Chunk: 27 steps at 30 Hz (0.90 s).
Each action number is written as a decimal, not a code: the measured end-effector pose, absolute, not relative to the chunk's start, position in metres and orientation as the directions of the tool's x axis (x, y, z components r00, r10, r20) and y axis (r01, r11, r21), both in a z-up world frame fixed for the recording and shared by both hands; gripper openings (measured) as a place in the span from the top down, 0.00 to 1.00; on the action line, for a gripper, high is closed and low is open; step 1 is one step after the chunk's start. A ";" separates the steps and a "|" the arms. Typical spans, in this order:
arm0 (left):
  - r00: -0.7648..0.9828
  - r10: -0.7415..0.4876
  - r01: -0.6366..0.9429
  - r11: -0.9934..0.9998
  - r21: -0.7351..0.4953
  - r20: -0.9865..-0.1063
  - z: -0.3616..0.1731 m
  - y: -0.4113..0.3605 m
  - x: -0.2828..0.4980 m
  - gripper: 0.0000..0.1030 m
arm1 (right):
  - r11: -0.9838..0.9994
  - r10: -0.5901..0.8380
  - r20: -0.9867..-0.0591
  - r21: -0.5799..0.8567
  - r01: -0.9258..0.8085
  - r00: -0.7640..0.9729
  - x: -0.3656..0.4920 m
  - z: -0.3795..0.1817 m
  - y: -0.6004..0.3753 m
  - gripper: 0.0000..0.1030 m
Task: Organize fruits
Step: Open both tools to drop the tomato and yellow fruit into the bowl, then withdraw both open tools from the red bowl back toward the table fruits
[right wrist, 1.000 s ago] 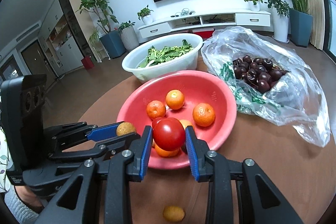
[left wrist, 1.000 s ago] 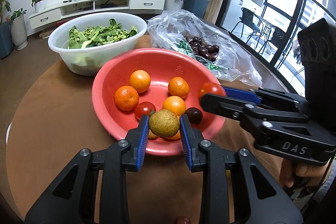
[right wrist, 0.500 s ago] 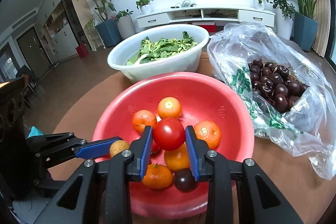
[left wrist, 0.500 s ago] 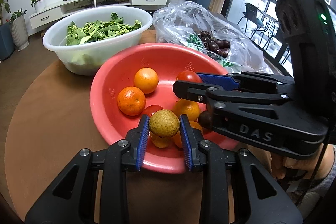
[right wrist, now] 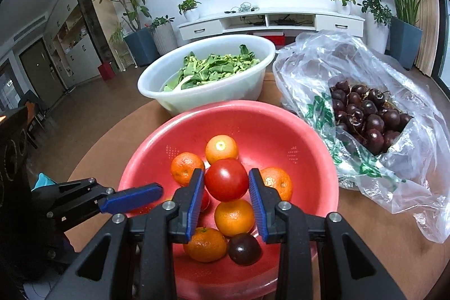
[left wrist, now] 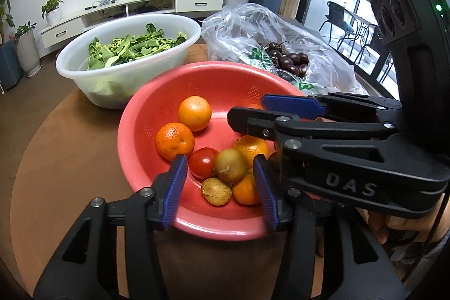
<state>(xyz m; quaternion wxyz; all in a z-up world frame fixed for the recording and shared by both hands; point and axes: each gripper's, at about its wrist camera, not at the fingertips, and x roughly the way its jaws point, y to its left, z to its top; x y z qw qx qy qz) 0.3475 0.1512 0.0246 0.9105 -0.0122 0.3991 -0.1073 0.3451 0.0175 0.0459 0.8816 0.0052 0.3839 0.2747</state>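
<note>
Round brown bench (left wrist: 70,159). Perforated red plastic basin (right wrist: 281,131) holds glossy oranges. Left claw (left wrist: 219,187) opening, empty; rough olive-brown fruit (left wrist: 230,165), gripped earlier, now lies in basin. Right claw (right wrist: 226,201) opening around smooth red tomato (right wrist: 226,179), clamped before.

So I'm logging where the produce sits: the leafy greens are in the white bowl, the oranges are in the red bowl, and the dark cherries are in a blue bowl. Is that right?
Not quite. The cherries lie in a clear plastic bag, not a blue bowl, as the right wrist view shows. The leafy greens are in the white bowl and the oranges in the red bowl, as you said.
</note>
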 end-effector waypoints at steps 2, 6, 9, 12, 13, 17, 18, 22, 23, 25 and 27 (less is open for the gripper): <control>0.660 -0.203 0.181 0.977 -0.109 -0.723 0.025 0.152 0.347 0.54 | 0.850 0.490 -0.664 0.221 -0.477 0.564 0.343 0.049 0.016 0.54; 0.667 -0.203 0.172 0.978 -0.117 -0.717 0.028 0.156 0.343 0.54 | 0.850 0.495 -0.650 0.225 -0.475 0.577 0.337 0.056 0.011 0.53; 0.672 -0.204 0.167 0.978 -0.123 -0.712 0.031 0.158 0.338 0.54 | 0.846 0.506 -0.635 0.235 -0.478 0.584 0.327 0.062 0.005 0.54; 0.679 -0.201 0.166 0.979 -0.119 -0.706 0.036 0.158 0.330 0.54 | 0.844 0.513 -0.624 0.240 -0.480 0.589 0.313 0.066 -0.001 0.54; 0.683 -0.202 0.166 0.979 -0.119 -0.702 0.039 0.157 0.325 0.54 | 0.843 0.516 -0.619 0.244 -0.480 0.591 0.307 0.067 -0.004 0.54; 0.696 -0.199 0.162 0.980 -0.119 -0.690 0.048 0.156 0.308 0.54 | 0.837 0.529 -0.605 0.259 -0.481 0.595 0.276 0.072 -0.019 0.53; 0.700 -0.199 0.159 0.980 -0.122 -0.686 0.050 0.155 0.302 0.54 | 0.838 0.529 -0.603 0.257 -0.482 0.597 0.269 0.072 -0.022 0.53; 0.704 -0.198 0.156 0.980 -0.124 -0.682 0.055 0.151 0.279 0.54 | 0.839 0.527 -0.601 0.255 -0.481 0.601 0.236 0.072 -0.034 0.53; 0.703 -0.200 0.157 0.980 -0.126 -0.683 0.055 0.149 0.271 0.54 | 0.840 0.525 -0.601 0.252 -0.481 0.602 0.231 0.071 -0.036 0.53; 0.700 -0.201 0.156 0.979 -0.128 -0.685 0.054 0.147 0.260 0.54 | 0.843 0.518 -0.604 0.242 -0.480 0.606 0.216 0.069 -0.041 0.53; 0.696 -0.204 0.154 0.979 -0.134 -0.688 0.053 0.144 0.245 0.54 | 0.847 0.511 -0.607 0.231 -0.479 0.609 0.203 0.066 -0.045 0.53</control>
